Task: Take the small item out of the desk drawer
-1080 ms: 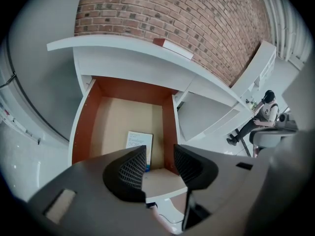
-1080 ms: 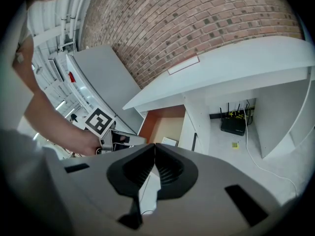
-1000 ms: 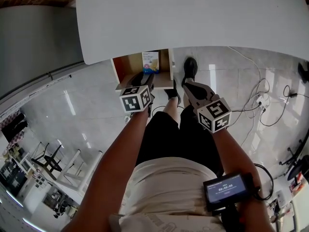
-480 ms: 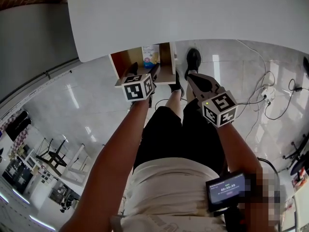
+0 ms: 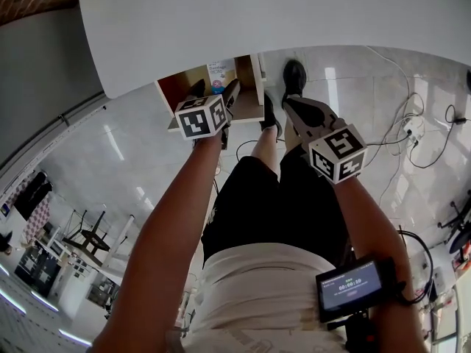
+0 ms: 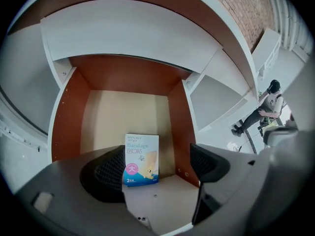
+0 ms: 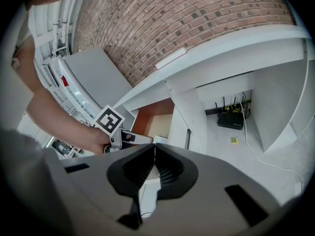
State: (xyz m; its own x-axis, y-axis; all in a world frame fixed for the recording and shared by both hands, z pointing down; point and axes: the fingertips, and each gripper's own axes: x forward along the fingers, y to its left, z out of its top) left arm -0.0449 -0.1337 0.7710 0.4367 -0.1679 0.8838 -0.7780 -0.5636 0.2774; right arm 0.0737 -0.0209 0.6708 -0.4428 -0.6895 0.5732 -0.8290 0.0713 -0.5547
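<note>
Under the white desk [image 5: 294, 13] the drawer [image 5: 171, 88] stands pulled out, with brown side walls [image 6: 63, 117] and a pale floor. A small blue-and-white bandage box [image 6: 141, 160] stands upright near its front; in the head view the box [image 5: 218, 75] shows between the left fingers. My left gripper [image 6: 157, 170] points down into the drawer. Its jaws have just been opening and stand wide, with the box beyond the pads and untouched. My right gripper [image 7: 154, 163] hangs to the right of the drawer [image 7: 153, 123], shut on nothing; in the head view this gripper [image 5: 292, 106] is above the legs.
The person's legs and black shoes [image 5: 294, 76] are on the tiled floor below the drawer. Cables [image 5: 412, 134] trail at the right. A black router [image 7: 230, 120] sits under the desk. A brick wall [image 7: 197, 18] rises behind. A screen device [image 5: 353, 287] sits by the right forearm.
Both grippers have sunk toward the drawer. The left one now reaches over the drawer's front, and its fingers have spread apart. The right stays shut.
</note>
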